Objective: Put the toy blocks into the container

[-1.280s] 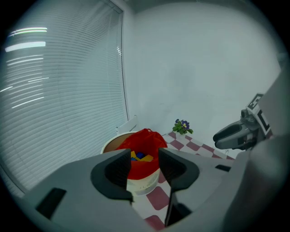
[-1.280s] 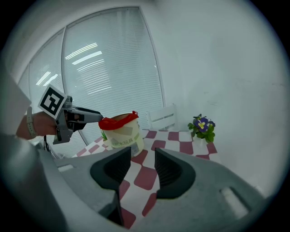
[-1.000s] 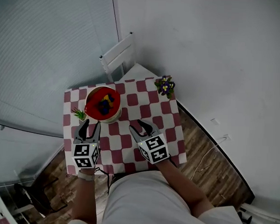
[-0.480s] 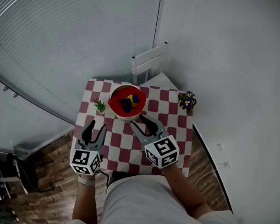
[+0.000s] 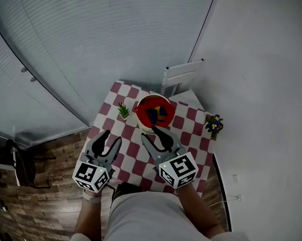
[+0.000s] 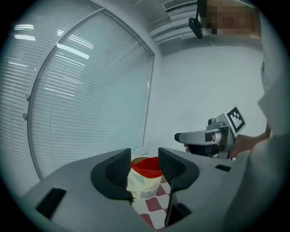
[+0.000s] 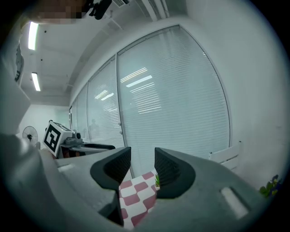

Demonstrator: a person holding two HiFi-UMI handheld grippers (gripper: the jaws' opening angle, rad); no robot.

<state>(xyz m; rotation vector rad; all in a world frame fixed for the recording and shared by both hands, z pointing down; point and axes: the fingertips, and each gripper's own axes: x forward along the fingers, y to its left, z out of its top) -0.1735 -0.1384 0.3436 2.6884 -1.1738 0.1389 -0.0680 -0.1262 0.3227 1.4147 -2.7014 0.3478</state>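
On the red-and-white checked table (image 5: 190,119) stands the container (image 5: 153,123), a pale tub with a red lining. Blue and yellow toy blocks (image 5: 156,113) lie inside it. My left gripper (image 5: 111,137) hovers over the table's near left edge, open and empty. In the left gripper view, the container (image 6: 144,181) shows between and beyond the left gripper (image 6: 144,164) jaws. My right gripper (image 5: 150,133) hangs just short of the container, also open and empty. The right gripper view shows only the right gripper (image 7: 142,168) and the checked cloth (image 7: 136,199) past its jaws.
A small green plant (image 5: 123,110) stands left of the container. A pot of purple flowers (image 5: 214,124) sits at the table's right corner. Behind the table are a white chair (image 5: 184,76) and a window with blinds (image 5: 94,41). Wooden floor (image 5: 51,153) lies to the left.
The head view has swung, so the table and container now lie further right and higher. Both grippers stay open and empty near the table's front side.
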